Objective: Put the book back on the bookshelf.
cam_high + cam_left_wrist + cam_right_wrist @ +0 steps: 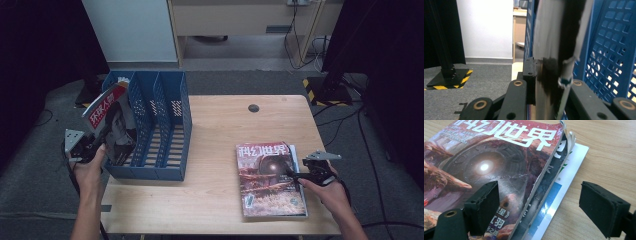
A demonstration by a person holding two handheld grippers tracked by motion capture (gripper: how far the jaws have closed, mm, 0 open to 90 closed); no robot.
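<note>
A light wooden table (pixel 220 125) stands on grey carpet in a dim room. At the left of the frame, the left gripper (pixel 92 147) has a red-titled magazine (pixel 107 125) between its jaws, nearly closed, whether pressing I cannot tell. The magazine stands on edge, long axis up, tilted, in the leftmost slot of the blue file rack (pixel 165 125). At lower right, the right gripper (pixel 295 175) hovers wide open, empty, over the right edge of the magazine stack (pixel 267 180), which lies flat, long axis toward the person.
</note>
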